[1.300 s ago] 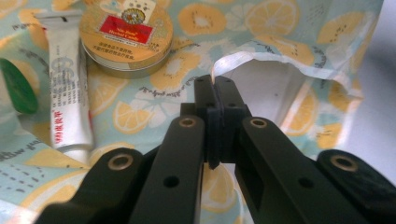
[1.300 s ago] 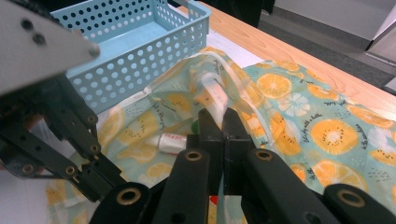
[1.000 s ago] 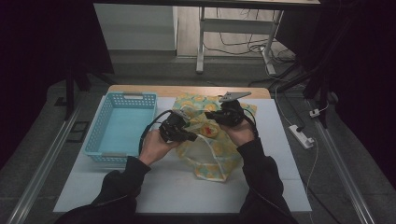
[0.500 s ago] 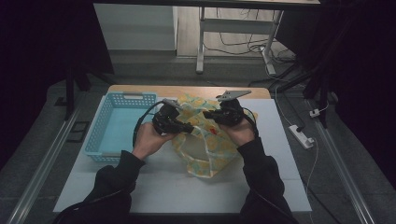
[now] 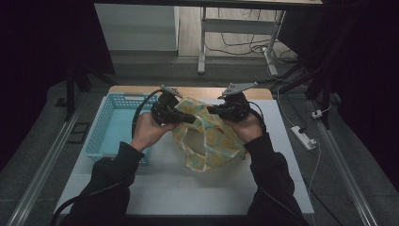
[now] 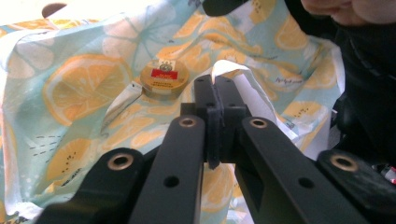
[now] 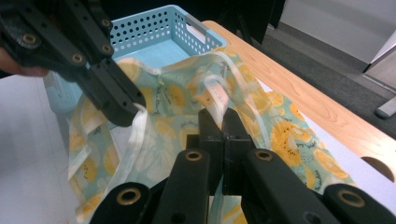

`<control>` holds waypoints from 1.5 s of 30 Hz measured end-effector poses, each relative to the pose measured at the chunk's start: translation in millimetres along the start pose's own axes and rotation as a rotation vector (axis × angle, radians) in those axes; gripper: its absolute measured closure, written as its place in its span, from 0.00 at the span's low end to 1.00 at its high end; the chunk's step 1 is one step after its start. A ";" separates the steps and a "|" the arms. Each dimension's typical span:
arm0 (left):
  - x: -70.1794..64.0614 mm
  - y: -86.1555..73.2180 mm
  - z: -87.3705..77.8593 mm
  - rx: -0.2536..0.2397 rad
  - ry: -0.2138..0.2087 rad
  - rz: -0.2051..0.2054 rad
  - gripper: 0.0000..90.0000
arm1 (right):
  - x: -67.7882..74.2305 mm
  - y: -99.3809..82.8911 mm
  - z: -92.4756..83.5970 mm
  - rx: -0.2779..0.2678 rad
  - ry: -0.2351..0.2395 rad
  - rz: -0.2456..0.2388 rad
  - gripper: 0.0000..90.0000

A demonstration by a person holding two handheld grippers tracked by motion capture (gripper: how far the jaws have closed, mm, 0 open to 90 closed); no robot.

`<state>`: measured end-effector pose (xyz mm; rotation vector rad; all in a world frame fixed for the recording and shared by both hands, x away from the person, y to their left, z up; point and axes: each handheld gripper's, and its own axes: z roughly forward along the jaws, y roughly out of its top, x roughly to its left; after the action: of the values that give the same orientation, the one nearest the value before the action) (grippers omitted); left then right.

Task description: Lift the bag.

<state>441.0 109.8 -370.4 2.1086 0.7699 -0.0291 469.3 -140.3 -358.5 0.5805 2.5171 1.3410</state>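
1. The high view looks forward and down from above the person's side onto the table (image 5: 188, 188).
2. The left gripper view sits close behind its own jaws, facing the bag (image 6: 70, 93).
3. The right gripper view looks close along its jaws toward the basket (image 7: 159, 32).
4. All 3 views share the bag.

High view running dim, room edges sinking into near-black, table (image 5: 188, 188) catching only weak overhead light. Left gripper view glowing bright, glare blowing out top-left above the jaws, near black jaws blurring. Right gripper view showing even daylight, foreground jaws softening, far background defocusing.
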 end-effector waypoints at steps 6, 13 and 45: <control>1.0 14.2 -9.7 -0.016 -0.009 -0.003 1.00 | 1.9 10.1 -8.0 -0.010 0.029 -0.002 0.99; -1.2 31.7 -20.7 -0.041 -0.014 0.006 1.00 | 3.7 24.7 -18.6 -0.032 0.048 -0.015 0.99; -11.0 104.5 -67.1 -0.153 0.032 0.015 1.00 | -10.1 86.9 -65.8 -0.072 -0.049 -0.022 0.99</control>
<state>471.2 108.6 -249.4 1.9736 0.7517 0.0693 473.9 -149.9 -249.6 0.5622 2.4189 1.3858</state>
